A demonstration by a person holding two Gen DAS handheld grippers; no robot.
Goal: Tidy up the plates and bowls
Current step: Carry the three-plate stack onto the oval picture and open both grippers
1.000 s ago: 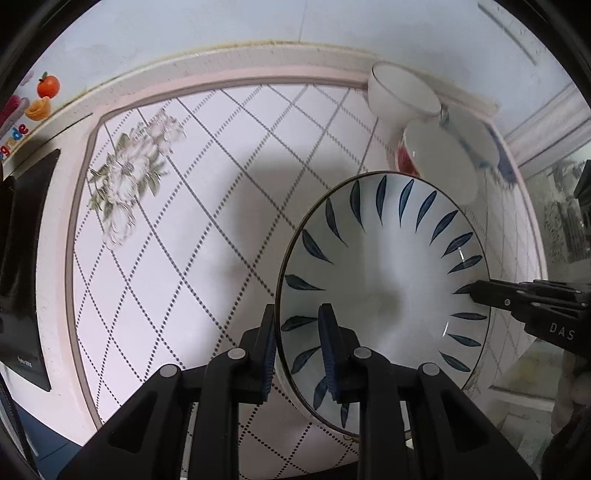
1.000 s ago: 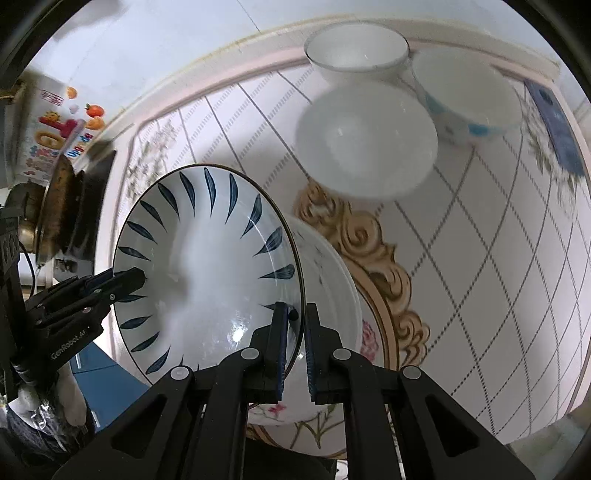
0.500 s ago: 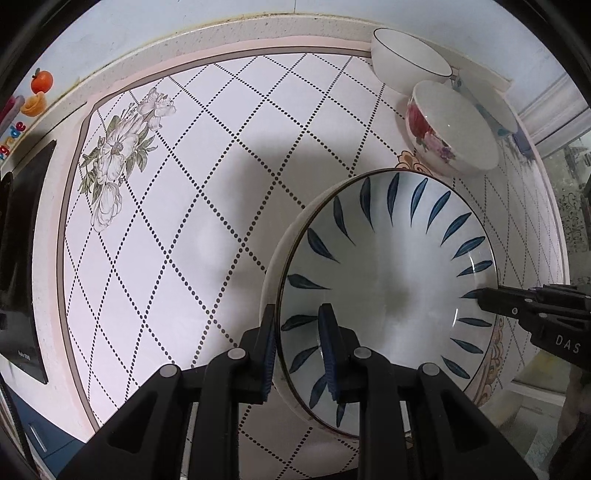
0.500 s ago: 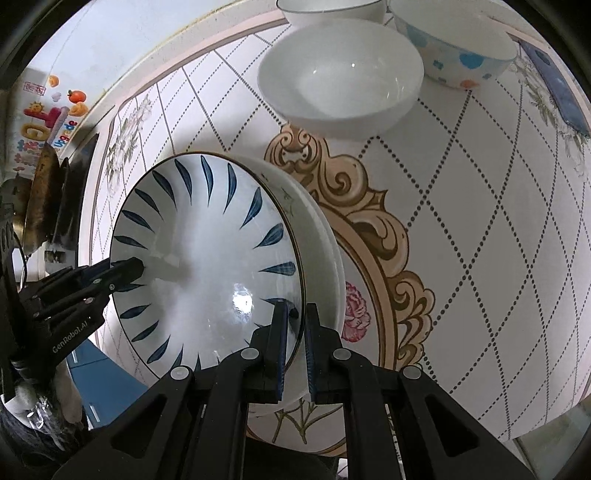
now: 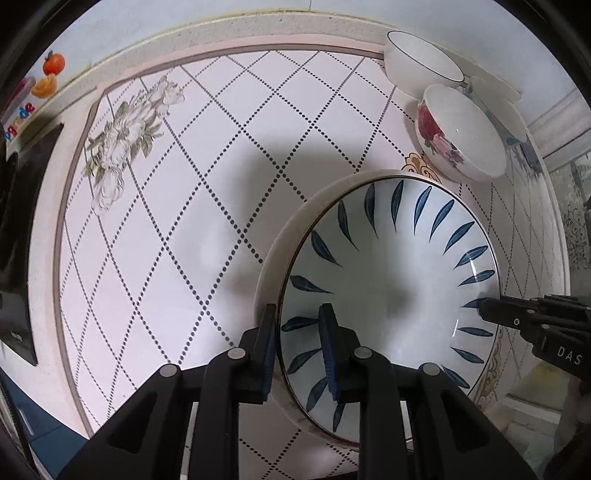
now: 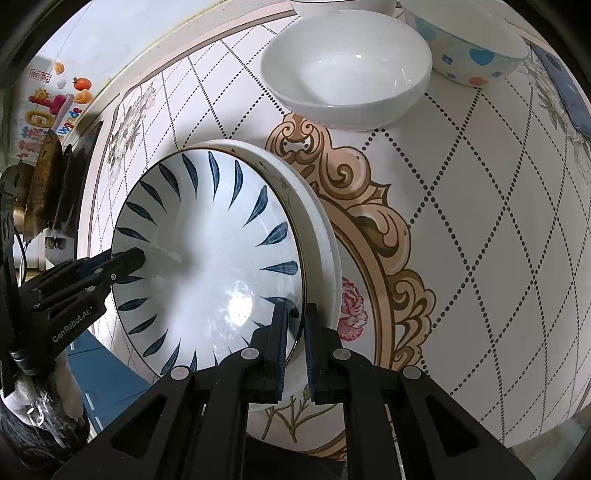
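Observation:
A blue-leaf plate [image 5: 388, 291] [image 6: 210, 258] lies nested on a white floral plate [image 5: 275, 258] [image 6: 323, 266] on the tiled table. My left gripper [image 5: 297, 345] is shut on the blue-leaf plate's near rim; it also shows at the left of the right wrist view [image 6: 125, 258]. My right gripper [image 6: 295, 339] is shut on the opposite rim and shows at the right of the left wrist view [image 5: 484, 308]. A rose bowl [image 5: 458, 136] [image 6: 347, 70], a blue-rimmed white bowl [image 5: 421, 62] and a blue-dotted bowl [image 6: 469, 51] stand behind.
The table's far edge [image 5: 221, 33] meets the wall. Dark pans [image 6: 48, 184] sit at the left. A blue-grey flat object [image 6: 569, 88] lies at the far right. Bare tiled surface [image 5: 184, 240] spreads left of the plates.
Both grippers lowered the blue-leaf plate onto the white floral plate; the lower rim now shows close around it. The bowls sit nearer and sharper in view.

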